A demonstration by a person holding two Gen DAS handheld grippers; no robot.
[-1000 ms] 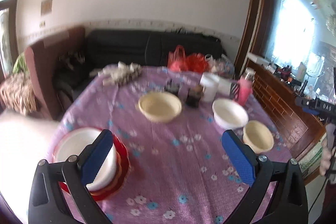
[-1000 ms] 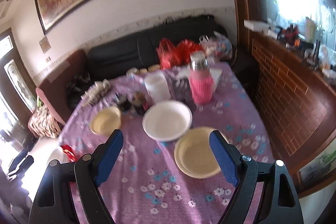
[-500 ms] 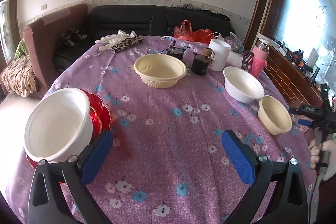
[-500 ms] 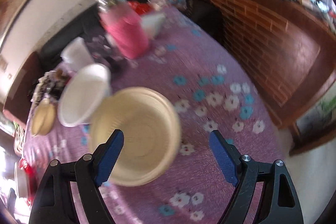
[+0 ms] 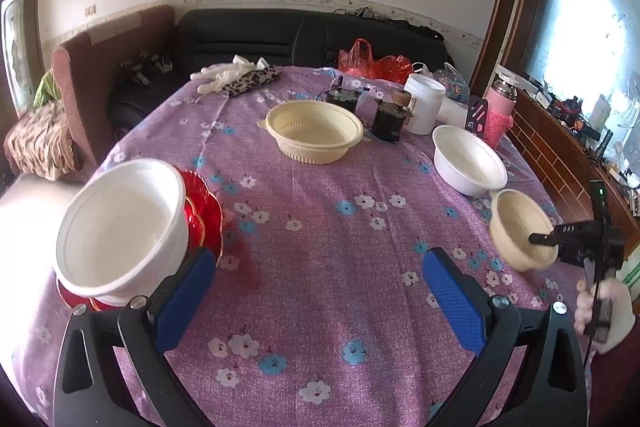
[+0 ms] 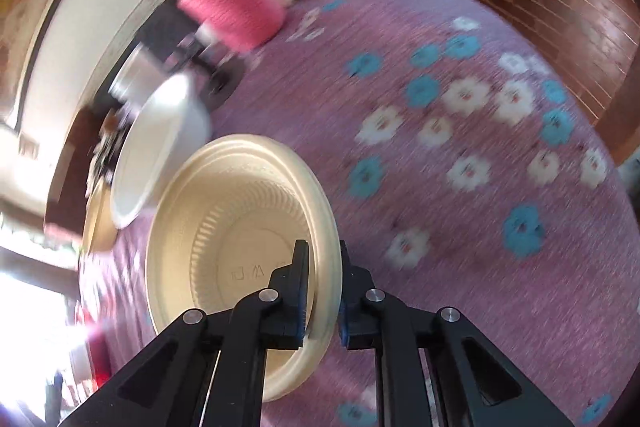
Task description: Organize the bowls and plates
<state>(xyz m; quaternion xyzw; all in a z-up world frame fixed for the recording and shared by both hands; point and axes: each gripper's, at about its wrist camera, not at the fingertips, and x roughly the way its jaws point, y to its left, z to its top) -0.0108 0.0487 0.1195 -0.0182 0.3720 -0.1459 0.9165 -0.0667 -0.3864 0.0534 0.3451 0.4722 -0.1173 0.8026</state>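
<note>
Right tool [image 6: 323, 291] grips the cream bowl [image 6: 240, 227] (empty) by its rim.

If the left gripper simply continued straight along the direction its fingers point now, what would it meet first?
Most likely the purple tablecloth itself; further along that line stands the large cream bowl, though depth is hard to judge. The left gripper is open and empty.

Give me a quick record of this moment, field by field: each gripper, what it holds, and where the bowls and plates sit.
left gripper: open, empty, over the purple tablecloth
right gripper: shut on the rim of the small cream bowl, tilted
white bowl: on the red plates, left side
large cream bowl: table centre
second white bowl: right side, beside the pink bottle
</note>
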